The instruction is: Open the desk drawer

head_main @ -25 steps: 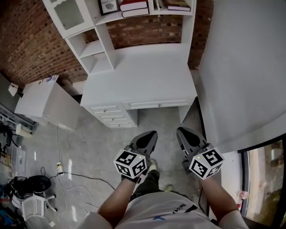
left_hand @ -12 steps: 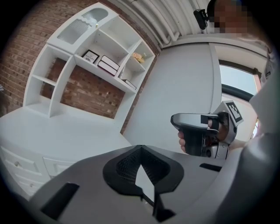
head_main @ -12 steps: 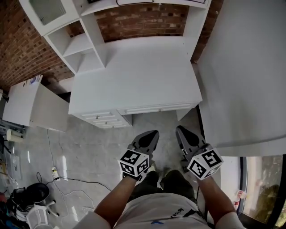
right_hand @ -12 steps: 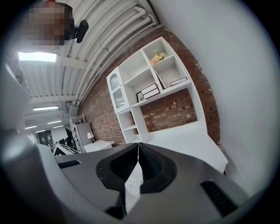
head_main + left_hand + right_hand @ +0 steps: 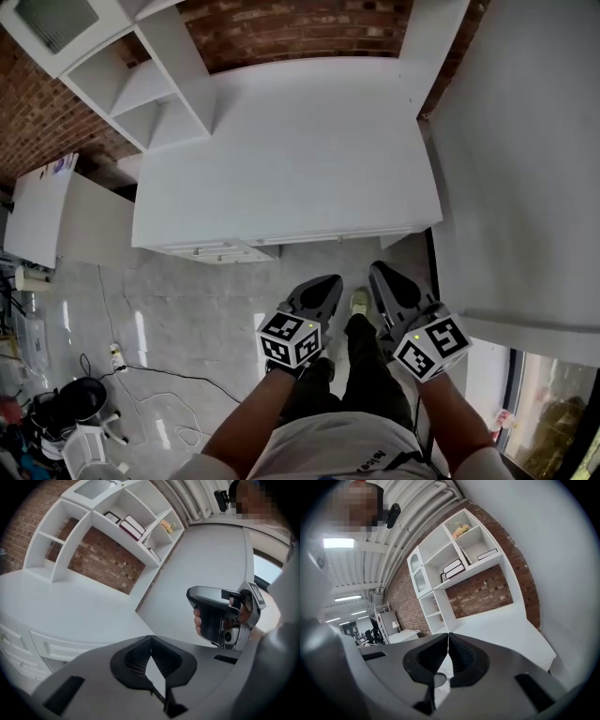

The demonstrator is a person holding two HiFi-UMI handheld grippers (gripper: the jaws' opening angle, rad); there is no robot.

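Left tongs [image 5: 323, 283] hang before the white worktop [image 5: 281, 159], tips pressed together, empty. Its wide drawer [image 5: 337, 234] sits shut under the front edge. Right tongs [image 5: 379, 274], likewise closed and empty, hang short of it.

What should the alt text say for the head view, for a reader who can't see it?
Looking steeply down, a person holds the left gripper and right gripper, both shut and empty, above a grey floor, short of a white desk whose long front drawer is closed. White shelves stand at the desk's back left against a brick wall.
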